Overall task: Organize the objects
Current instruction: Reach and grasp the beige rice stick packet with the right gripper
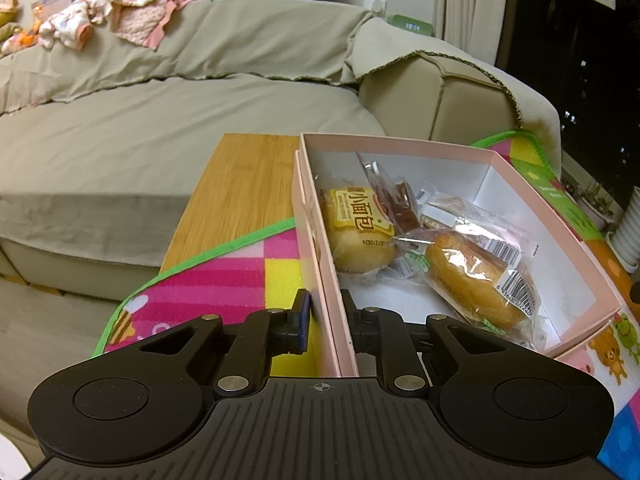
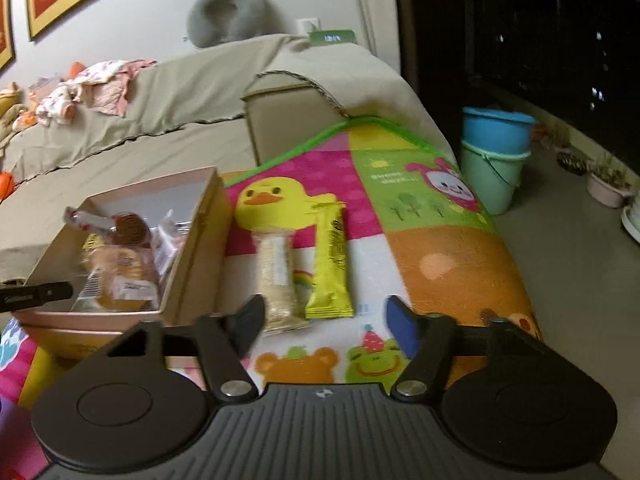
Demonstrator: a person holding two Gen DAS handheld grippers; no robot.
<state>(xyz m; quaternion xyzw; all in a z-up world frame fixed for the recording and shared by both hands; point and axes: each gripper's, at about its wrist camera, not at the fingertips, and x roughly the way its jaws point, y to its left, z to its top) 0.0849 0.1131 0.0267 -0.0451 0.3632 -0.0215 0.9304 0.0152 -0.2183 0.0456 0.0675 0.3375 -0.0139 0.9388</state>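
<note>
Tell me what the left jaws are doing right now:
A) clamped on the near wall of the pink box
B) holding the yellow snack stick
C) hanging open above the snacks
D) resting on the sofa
A: in the left wrist view the left gripper has one finger outside and one inside the pink box, pinching its near wall, while the yellow snack stick lies on the mat.

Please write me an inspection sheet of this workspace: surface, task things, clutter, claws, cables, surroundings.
Surface: colourful cartoon play mat over a wooden board.
Task things: pink cardboard box holding wrapped buns; beige snack bar and yellow snack stick lie outside on the mat.
Clutter: nothing seen.
Claws: left claw shut on the box wall; right claw open above the bars.
Cables: nothing seen.
Surroundings: beige sofa, stacked plastic buckets.
</note>
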